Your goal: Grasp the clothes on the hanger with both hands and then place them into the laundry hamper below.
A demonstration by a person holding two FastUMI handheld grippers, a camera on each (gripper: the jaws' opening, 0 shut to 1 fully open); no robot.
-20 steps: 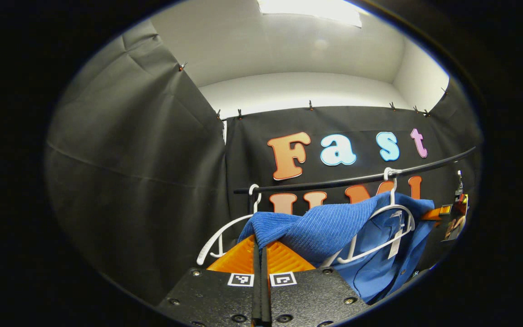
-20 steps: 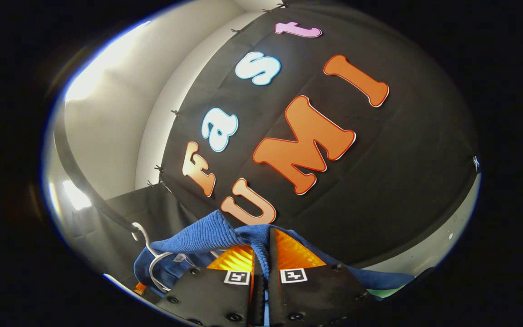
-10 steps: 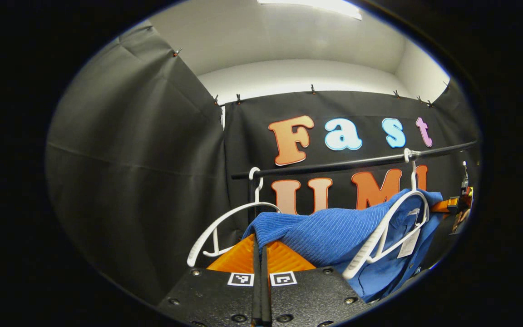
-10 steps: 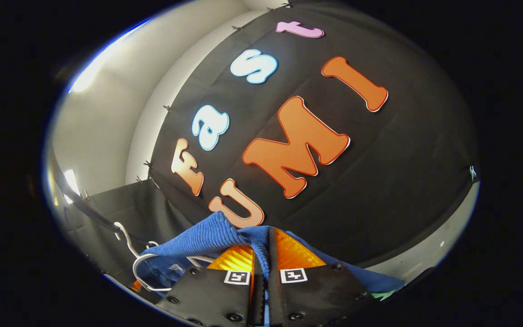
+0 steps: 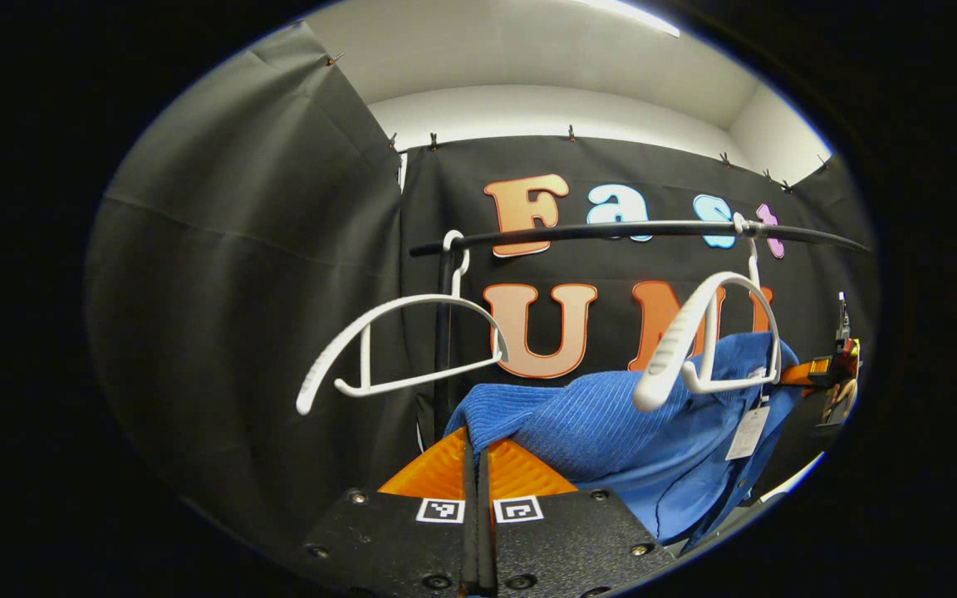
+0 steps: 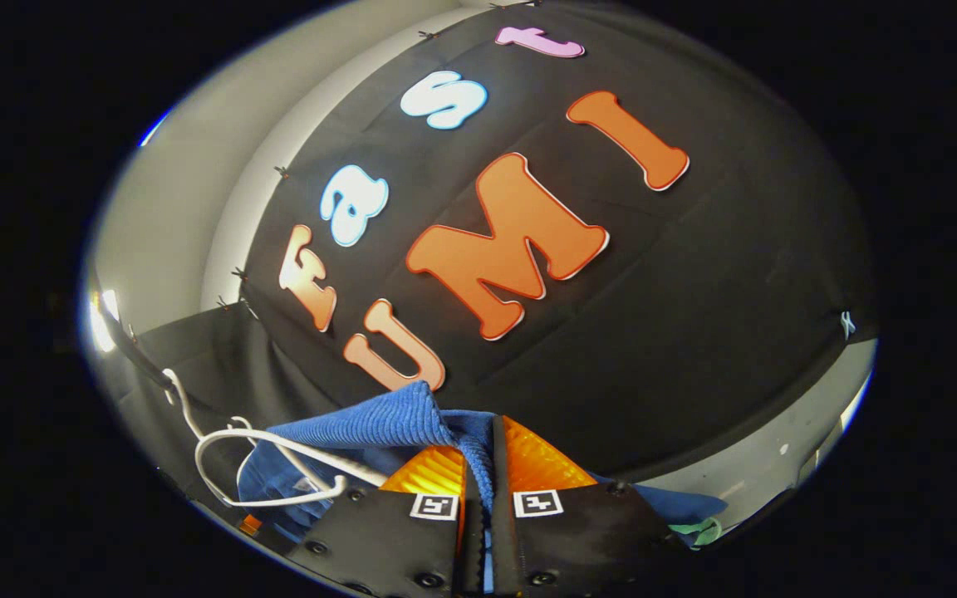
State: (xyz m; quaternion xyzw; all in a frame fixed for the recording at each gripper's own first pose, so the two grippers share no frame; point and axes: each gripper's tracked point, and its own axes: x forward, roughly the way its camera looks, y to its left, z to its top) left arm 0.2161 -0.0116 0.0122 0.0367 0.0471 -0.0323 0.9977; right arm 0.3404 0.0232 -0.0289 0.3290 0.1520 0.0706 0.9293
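The blue garment is gripped at both ends: the left tool is clamped on one ribbed edge, and the right tool pinches another fold between its fingers. The cloth now hangs below the white hanger, which stays hooked on the black rail and looks bare, so the removal seems nearly done. Lowering the garment into the hamper remains.

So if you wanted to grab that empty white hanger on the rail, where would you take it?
I'd probably take the empty white hanger by its thin lower bar, coming from below: it hangs bare and level from the rail, apart from the blue garment, so the bar would fit between the fingers.
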